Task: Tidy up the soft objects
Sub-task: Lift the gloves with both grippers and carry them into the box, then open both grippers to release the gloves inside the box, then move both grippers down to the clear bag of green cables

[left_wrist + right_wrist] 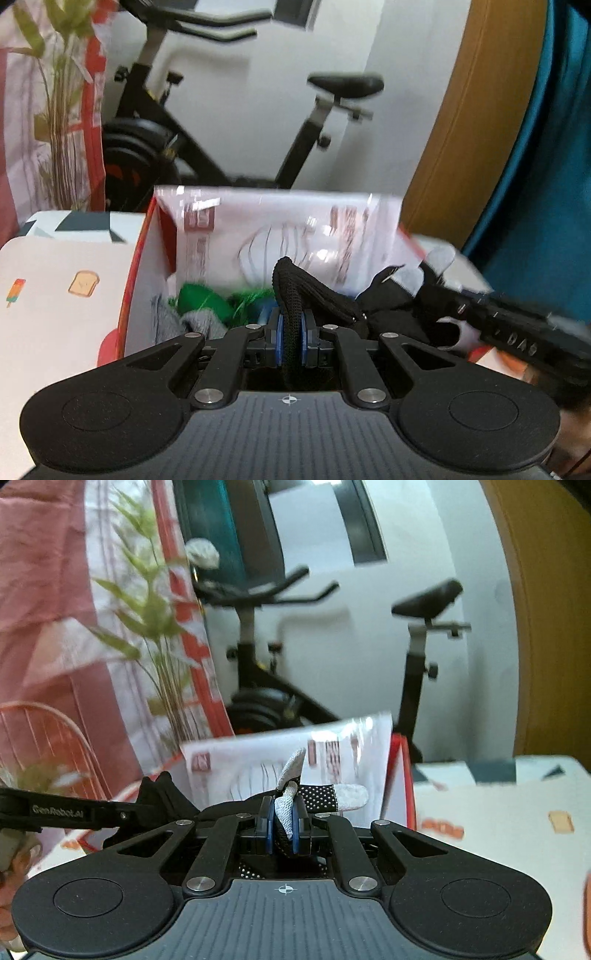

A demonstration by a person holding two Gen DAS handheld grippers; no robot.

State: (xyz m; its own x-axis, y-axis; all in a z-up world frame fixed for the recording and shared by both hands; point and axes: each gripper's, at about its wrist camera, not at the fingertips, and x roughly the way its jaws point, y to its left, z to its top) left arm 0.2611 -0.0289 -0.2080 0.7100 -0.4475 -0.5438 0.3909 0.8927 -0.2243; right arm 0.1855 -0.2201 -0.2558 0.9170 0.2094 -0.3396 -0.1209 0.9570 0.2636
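A black glove with grey fingertips (pixel 391 295) hangs between both grippers above a white and red box (pixel 258 229). My left gripper (pixel 291 332) is shut on the glove's black knitted cuff (pixel 290 288). My right gripper (pixel 283 823) is shut on one grey fingertip (pixel 286 805) of the same glove; its dotted palm and another grey finger (pixel 347 795) stick out to the right. The right gripper's black body (pixel 517 328) shows in the left wrist view at the right. Green and grey soft things (pixel 199 306) lie inside the box.
An exercise bike (pixel 207 140) stands behind the box against a white wall. A plant (pixel 155 635) and a red and pink curtain (pixel 55 627) are on the left. The table has a white cloth with toast prints (pixel 55 295). A person's hand (pixel 14 853) holds the left gripper.
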